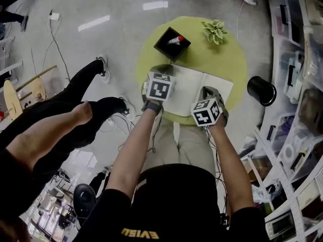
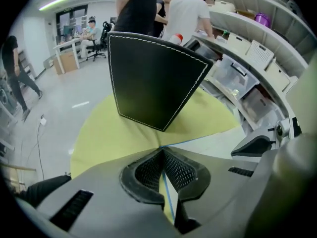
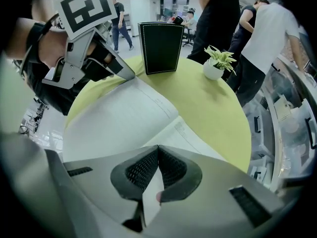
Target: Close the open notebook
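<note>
An open white notebook (image 1: 194, 84) lies on the round yellow-green table (image 1: 229, 59), near its front edge. My left gripper (image 1: 162, 68) is at the notebook's left edge. In the left gripper view its jaws (image 2: 161, 150) are shut on a thin blue-edged sheet of the notebook (image 2: 168, 192). My right gripper (image 1: 209, 91) is at the notebook's near right edge. In the right gripper view it (image 3: 158, 150) is shut on a white page. The notebook's left page (image 3: 124, 118) rises toward the left gripper (image 3: 131, 76).
A black stitched pen holder (image 1: 172, 43) stands just behind the notebook, with a small potted plant (image 1: 215, 31) to its right. A black cylinder (image 1: 261, 91) sits on the floor at the right, beside shelves. A seated person's legs (image 1: 75, 100) are at the left.
</note>
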Available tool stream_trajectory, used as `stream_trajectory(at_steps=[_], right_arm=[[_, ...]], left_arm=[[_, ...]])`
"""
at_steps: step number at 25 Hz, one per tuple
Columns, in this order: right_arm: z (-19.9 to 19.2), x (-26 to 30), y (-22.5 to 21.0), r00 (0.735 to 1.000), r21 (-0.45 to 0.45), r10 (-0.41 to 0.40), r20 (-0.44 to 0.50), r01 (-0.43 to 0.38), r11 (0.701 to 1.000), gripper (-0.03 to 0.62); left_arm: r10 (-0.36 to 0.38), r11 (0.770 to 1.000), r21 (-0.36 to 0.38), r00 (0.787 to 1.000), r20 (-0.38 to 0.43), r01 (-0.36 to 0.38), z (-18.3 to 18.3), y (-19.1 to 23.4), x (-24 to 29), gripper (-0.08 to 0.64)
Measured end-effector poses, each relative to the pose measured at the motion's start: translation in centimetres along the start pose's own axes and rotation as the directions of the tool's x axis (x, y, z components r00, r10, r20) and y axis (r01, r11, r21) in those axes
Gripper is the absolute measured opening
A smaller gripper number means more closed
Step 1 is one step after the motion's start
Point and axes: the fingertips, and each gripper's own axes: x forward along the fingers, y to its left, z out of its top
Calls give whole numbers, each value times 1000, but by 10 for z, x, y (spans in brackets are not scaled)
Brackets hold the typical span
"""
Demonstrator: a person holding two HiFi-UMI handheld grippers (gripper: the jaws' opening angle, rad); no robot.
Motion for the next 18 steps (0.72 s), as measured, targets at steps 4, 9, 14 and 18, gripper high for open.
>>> stream_trajectory(at_steps=[4,9,14,18], right_arm=[[0,1,0,1000,-3,-3,-6,3,1000,-14],[1,1,0,1000,-9,0,-10,0,1000,-14],[0,1,1,1000,-11,-2,-11,2,1000,-15],[0,1,1,1000,-12,0,-9,-1,1000,-14]], left_arm=[[19,1000,-4,1000,15,-19,0,1,0,12],[15,1000,5,1000,-7,-15,-2,2,-2,12],[0,1000,-13,1000,-12,0,-9,-3,-5,12],[-11,1000,-27,1000,-13,10,-9,-2,-4,12]])
